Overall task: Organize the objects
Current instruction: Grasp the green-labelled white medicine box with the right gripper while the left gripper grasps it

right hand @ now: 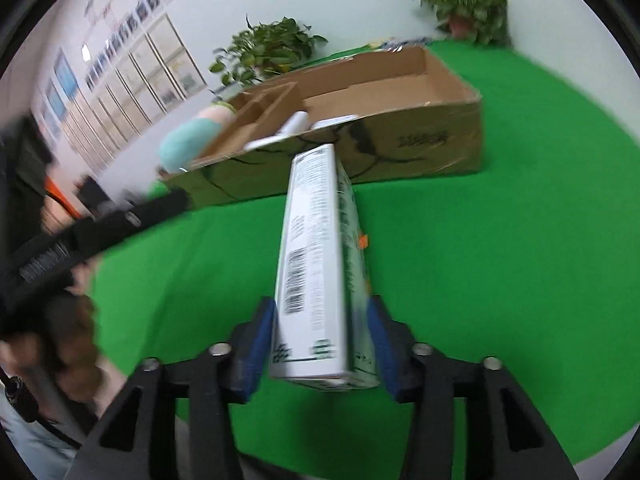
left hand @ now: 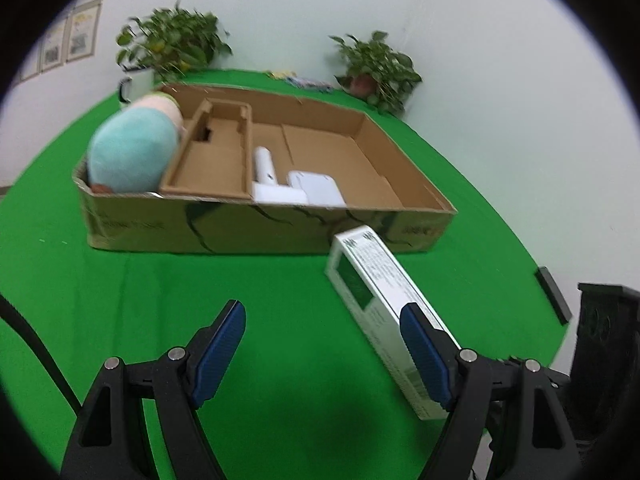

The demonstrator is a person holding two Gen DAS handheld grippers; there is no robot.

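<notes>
A shallow cardboard box sits on the green table. It holds a teal and pink plush toy at its left end, a cardboard insert and white devices. My right gripper is shut on a long white and green carton, held above the table and pointing at the box. The carton also shows in the left wrist view, to the right. My left gripper is open and empty over the table, in front of the box.
Two potted plants and a white mug stand behind the box by the wall. Small items lie at the table's far edge. A black object stands off the table's right edge. A person's arm is at the left.
</notes>
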